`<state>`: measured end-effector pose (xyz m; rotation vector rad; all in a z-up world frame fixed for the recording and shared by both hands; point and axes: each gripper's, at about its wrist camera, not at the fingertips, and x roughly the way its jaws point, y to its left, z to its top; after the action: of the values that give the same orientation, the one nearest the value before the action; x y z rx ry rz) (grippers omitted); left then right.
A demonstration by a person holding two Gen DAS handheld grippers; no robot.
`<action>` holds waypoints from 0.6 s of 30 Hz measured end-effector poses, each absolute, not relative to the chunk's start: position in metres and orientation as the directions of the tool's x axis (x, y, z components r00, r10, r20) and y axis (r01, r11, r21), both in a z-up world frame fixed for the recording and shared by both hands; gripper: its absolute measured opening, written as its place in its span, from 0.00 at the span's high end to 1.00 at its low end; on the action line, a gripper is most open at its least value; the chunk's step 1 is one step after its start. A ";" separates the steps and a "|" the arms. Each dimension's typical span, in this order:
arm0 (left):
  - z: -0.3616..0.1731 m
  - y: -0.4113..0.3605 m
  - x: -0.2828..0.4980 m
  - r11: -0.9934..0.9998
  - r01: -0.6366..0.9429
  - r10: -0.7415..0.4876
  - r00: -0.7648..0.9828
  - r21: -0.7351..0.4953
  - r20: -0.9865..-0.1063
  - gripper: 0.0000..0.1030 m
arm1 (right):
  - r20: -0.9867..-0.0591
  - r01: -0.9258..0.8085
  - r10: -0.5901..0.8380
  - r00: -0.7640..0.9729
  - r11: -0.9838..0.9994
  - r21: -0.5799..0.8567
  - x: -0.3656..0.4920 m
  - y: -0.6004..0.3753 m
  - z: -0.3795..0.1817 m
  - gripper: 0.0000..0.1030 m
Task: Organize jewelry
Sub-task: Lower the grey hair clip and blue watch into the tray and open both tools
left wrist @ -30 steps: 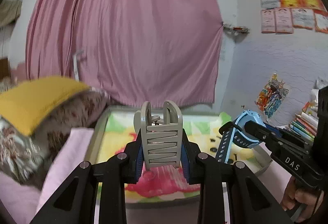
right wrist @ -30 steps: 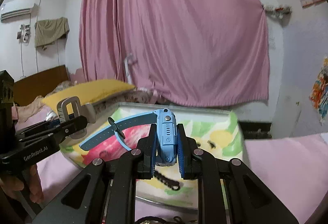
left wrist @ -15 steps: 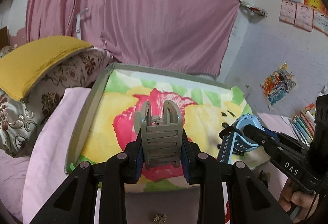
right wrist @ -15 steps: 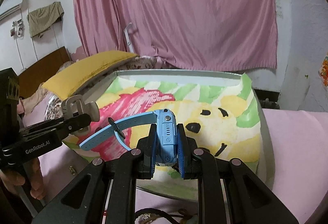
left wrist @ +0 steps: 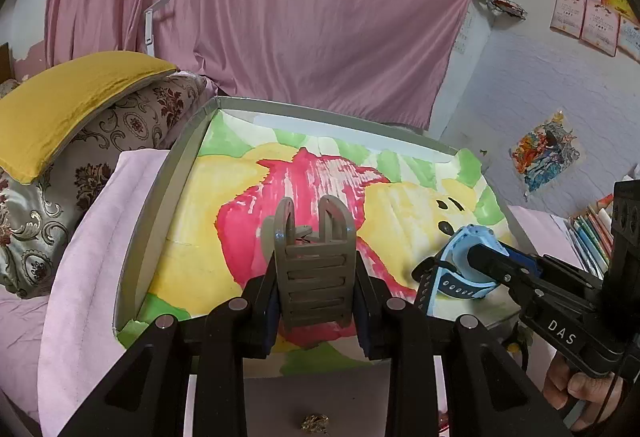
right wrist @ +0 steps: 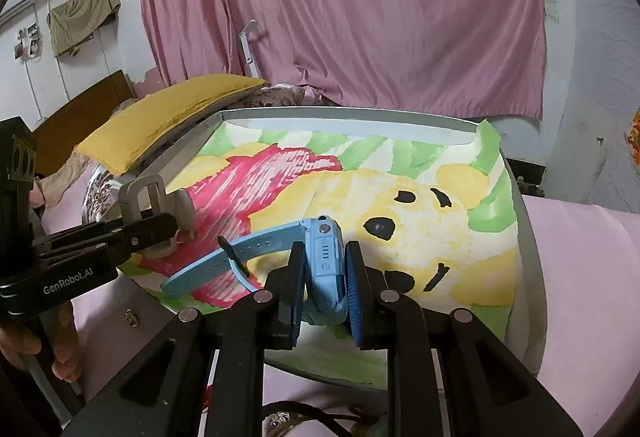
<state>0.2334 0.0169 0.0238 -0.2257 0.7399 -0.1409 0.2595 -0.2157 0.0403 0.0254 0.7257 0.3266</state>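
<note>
My left gripper [left wrist: 316, 293] is shut on a grey claw hair clip [left wrist: 314, 273], held upright over the near edge of a grey tray [left wrist: 160, 193] lined with a painted sheet. The clip also shows in the right wrist view [right wrist: 154, 205]. My right gripper [right wrist: 323, 289] is shut on a light blue watch [right wrist: 322, 265], its strap trailing left, low over the tray's near part. The watch also shows in the left wrist view [left wrist: 460, 265] at the right. A small gold piece [left wrist: 315, 422] lies below the left gripper on the bed.
A yellow pillow [left wrist: 68, 105] on a patterned pillow [left wrist: 100, 153] lies left of the tray. A pink curtain [left wrist: 280, 17] hangs behind. Books [left wrist: 592, 233] stand at the right. More jewelry [right wrist: 280, 417] lies on the pink bedding [right wrist: 580, 277] under the right gripper.
Both grippers have tilted down and come lower over the tray, each still holding its item. The tray now fills more of both views.
</note>
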 end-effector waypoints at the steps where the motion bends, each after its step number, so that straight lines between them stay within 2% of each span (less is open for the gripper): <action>1: 0.024 0.017 0.233 0.967 0.046 -0.204 0.731 -0.251 -0.651 0.73 | -0.645 -0.281 0.299 0.703 0.950 0.134 0.259 -0.217 0.040 0.72; 4: 0.026 0.018 0.229 0.968 0.042 -0.197 0.741 -0.248 -0.642 0.72 | -0.627 -0.282 0.297 0.720 0.951 0.126 0.254 -0.219 0.043 0.64; 6: 0.028 0.019 0.225 0.968 0.043 -0.194 0.752 -0.246 -0.630 0.67 | -0.614 -0.286 0.294 0.733 0.951 0.115 0.249 -0.219 0.045 0.60; 11: 0.034 0.021 0.213 0.966 0.040 -0.192 0.775 -0.257 -0.603 0.43 | -0.549 -0.286 0.291 0.784 0.953 0.097 0.229 -0.223 0.058 0.40; 12: 0.036 0.022 0.209 0.964 0.040 -0.194 0.781 -0.261 -0.594 0.41 | -0.536 -0.283 0.290 0.793 0.954 0.098 0.226 -0.225 0.060 0.37; 14: 0.038 0.024 0.202 0.965 0.038 -0.188 0.790 -0.260 -0.583 0.32 | -0.498 -0.274 0.296 0.815 0.954 0.118 0.216 -0.230 0.067 0.17; 15: 0.040 0.025 0.197 0.965 0.036 -0.184 0.798 -0.259 -0.574 0.30 | -0.487 -0.275 0.302 0.819 0.953 0.129 0.212 -0.233 0.070 0.12; 16: 0.042 0.025 0.192 0.965 0.035 -0.182 0.804 -0.260 -0.567 0.24 | -0.471 -0.280 0.316 0.823 0.949 0.147 0.208 -0.236 0.072 0.06; 17: 0.044 0.026 0.188 0.965 0.033 -0.179 0.810 -0.261 -0.559 0.16 | -0.453 -0.293 0.337 0.825 0.941 0.168 0.202 -0.239 0.076 0.03; 18: 0.046 0.027 0.183 0.965 0.033 -0.176 0.817 -0.259 -0.549 0.13 | -0.446 -0.298 0.344 0.826 0.939 0.173 0.198 -0.240 0.076 0.03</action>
<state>0.1825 0.0273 0.0458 -0.2441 0.6060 -0.1123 0.1984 -0.2398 0.0762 0.0973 0.4922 0.3419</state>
